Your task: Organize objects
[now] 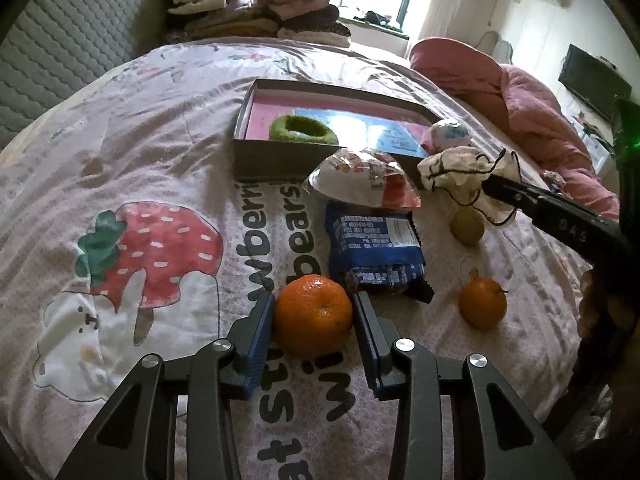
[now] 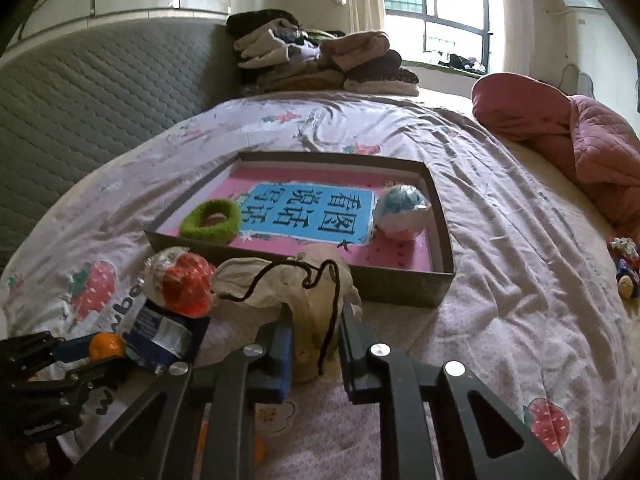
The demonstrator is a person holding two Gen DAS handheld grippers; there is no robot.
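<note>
Two things are in my grip: an orange on the bed, round with its stem dimple up, pinched by my left hand-held gripper, and a cloth pouch, drooping lengthwise, clamped by my right hand-held gripper just before the box.

Orange tangerine; green fuzzy ring; pink-lined box; strawberry-print sheet

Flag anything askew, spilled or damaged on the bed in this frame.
Nothing looks spilled or damaged. The domed plastic-wrapped snack rests tilted on the blue foil packet, and loose items lie outside the shallow cardboard box.
</note>
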